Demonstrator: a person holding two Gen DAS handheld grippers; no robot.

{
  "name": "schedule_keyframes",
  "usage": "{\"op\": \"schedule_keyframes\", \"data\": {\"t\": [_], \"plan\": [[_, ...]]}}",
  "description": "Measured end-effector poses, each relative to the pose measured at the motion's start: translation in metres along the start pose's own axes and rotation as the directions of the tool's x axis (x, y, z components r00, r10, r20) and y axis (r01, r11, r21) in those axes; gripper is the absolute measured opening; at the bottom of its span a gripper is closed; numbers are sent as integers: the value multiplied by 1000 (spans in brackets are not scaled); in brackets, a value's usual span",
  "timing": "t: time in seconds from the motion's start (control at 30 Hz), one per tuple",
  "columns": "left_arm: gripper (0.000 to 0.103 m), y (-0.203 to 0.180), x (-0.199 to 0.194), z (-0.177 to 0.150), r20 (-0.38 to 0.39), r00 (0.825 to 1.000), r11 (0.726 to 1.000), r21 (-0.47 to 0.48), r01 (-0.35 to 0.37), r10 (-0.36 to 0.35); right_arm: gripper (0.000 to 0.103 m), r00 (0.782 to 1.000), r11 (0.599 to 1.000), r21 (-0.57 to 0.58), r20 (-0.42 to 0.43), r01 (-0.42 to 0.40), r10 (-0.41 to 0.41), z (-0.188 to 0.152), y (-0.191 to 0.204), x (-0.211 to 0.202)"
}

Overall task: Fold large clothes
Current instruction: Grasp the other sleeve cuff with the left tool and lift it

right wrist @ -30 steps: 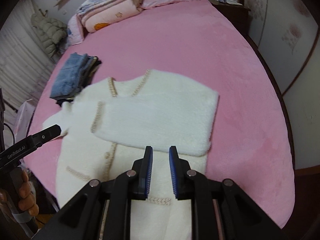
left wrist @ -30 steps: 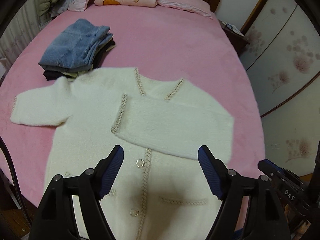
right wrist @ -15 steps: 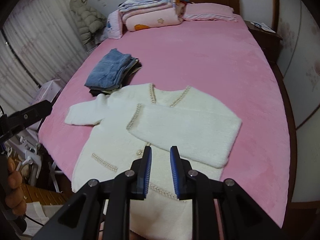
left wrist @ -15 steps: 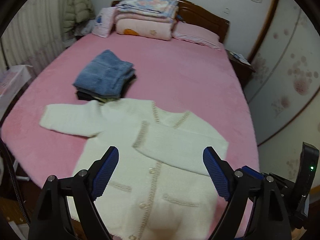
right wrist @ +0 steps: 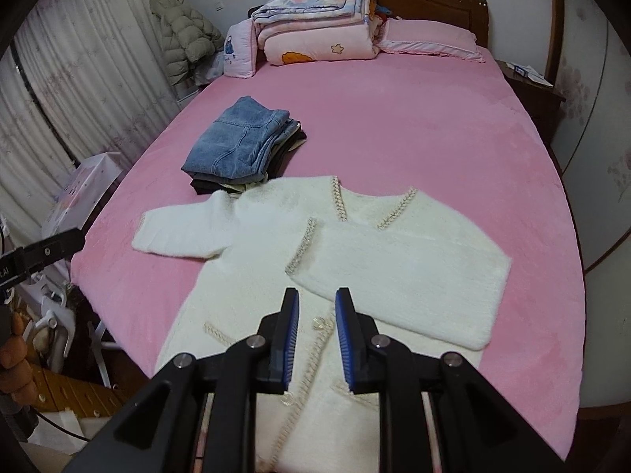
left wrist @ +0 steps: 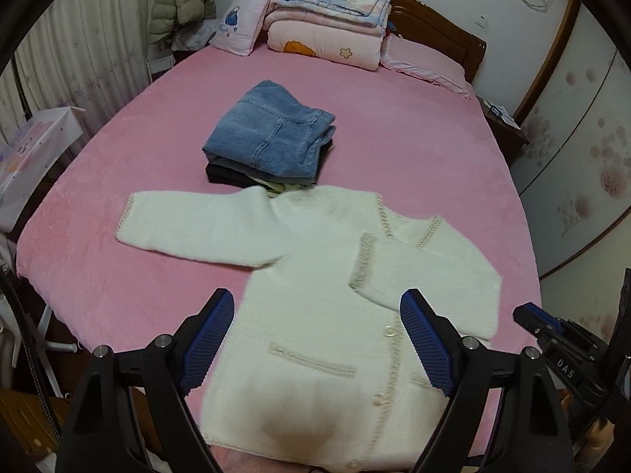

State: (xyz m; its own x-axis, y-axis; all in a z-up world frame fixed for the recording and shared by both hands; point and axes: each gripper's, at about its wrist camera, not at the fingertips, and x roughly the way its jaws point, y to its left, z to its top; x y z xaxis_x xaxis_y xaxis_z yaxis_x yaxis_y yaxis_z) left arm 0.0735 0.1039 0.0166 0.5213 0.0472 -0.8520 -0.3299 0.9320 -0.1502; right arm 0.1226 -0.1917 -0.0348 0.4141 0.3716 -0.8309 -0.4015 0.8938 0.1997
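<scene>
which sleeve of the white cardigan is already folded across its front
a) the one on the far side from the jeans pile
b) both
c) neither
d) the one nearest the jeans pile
a: on the white cardigan, the sleeve away from the jeans pile lies across the chest, while the other sleeve is spread flat on the pink bed.
</scene>
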Motion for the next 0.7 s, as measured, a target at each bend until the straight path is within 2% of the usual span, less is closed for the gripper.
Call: {"op": "schedule_keyframes", "data": {"t": [0.1, 0.13, 0.17, 0.27, 0.33, 0.37, 0.43, 0.57, 0.63, 0.7], "plan": [[85, 75, 24, 19, -47, 998, 999, 12, 42, -42, 19, 998, 996, 80, 31, 44, -47, 3, 36, 17], [85, 92, 28, 24, -56, 997, 998, 9, 59, -58, 19, 997, 989, 132, 37, 59, -65, 4, 52, 24], [85, 126, 39, 31, -69, 993, 996, 0, 91, -91, 19, 997, 980, 190, 45, 55, -64, 5, 69, 31], [85, 204, 71, 43, -101, 991, 995, -55, 79, -85, 19, 995, 968, 245, 63, 59, -77, 11, 116, 54], [85, 247, 88, 46, -117, 991, 993, -105, 51, -63, 19, 997, 979, 192, 39, 64, -73, 23, 158, 80], [85, 276, 103, 46, -125, 990, 988, -148, 50, -69, 19, 997, 984, 167, 26, 64, -69, 27, 173, 91], [85, 312, 126, 45, -130, 987, 976, -207, 64, -92, 19, 999, 992, 118, 2, 45, -46, 36, 208, 119], [85, 385, 196, 33, -166, 982, 957, -286, 42, -92, 19, 998, 999, 47, -56, 11, -8, 45, 261, 175], [78, 406, 224, 27, -177, 977, 944, -325, 55, -118, 19, 996, 999, 31, -86, -9, 11, 47, 281, 202], [74, 430, 259, 19, -192, 966, 917, -389, 89, -175, 19, 994, 1000, 17, -102, -24, 26, 49, 297, 226]]}}
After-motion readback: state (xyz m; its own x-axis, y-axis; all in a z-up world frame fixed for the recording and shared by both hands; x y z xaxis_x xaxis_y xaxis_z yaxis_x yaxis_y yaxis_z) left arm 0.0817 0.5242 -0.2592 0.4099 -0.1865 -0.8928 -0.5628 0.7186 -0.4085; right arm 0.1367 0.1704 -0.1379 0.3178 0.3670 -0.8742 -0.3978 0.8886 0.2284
